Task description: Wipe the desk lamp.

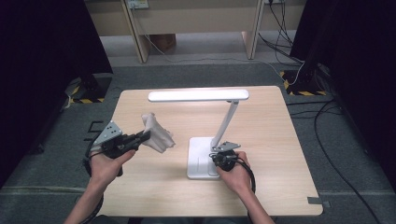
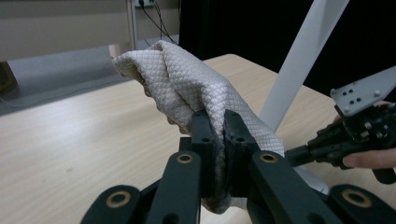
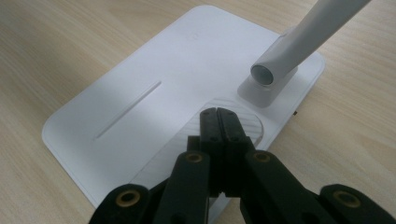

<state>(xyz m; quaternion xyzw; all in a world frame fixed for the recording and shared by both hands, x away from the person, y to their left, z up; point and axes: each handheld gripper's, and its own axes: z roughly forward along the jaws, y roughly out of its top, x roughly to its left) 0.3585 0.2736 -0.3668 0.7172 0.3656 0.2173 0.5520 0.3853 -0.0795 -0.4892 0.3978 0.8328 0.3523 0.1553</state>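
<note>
Holding the quilted beige cloth (image 2: 187, 88) clenched in my L gripper (image 1: 142, 136), lifted off the wooden table (image 1: 154, 186), roughly 9 o'clock of the white desk lamp (image 1: 205, 130). My R gripper (image 3: 219, 116) has its jaws pressed together w/ nothing between them, tips down on the ribbed touch pad (image 3: 243, 123) at the 5 o'clock corner of the lamp base (image 3: 140, 93), just beside the arm's foot.

My read: this is a wipe-the-lamp job, R steadying the base while L brings the cloth in. To do it well I keep R's downward push light but firm so the base can't slide or tip, and don't drag across the pad. L should carry the cloth's loose bulk forward, not the jaw tips, so fabric meets the plastic first. Lamp head (image 1: 198, 95) sits at 12 o'clock, lit; I approach it from below-left, wiping along its length in one slow pass, since the thin arm (image 1: 226, 123) will likely flex under side load.
</note>
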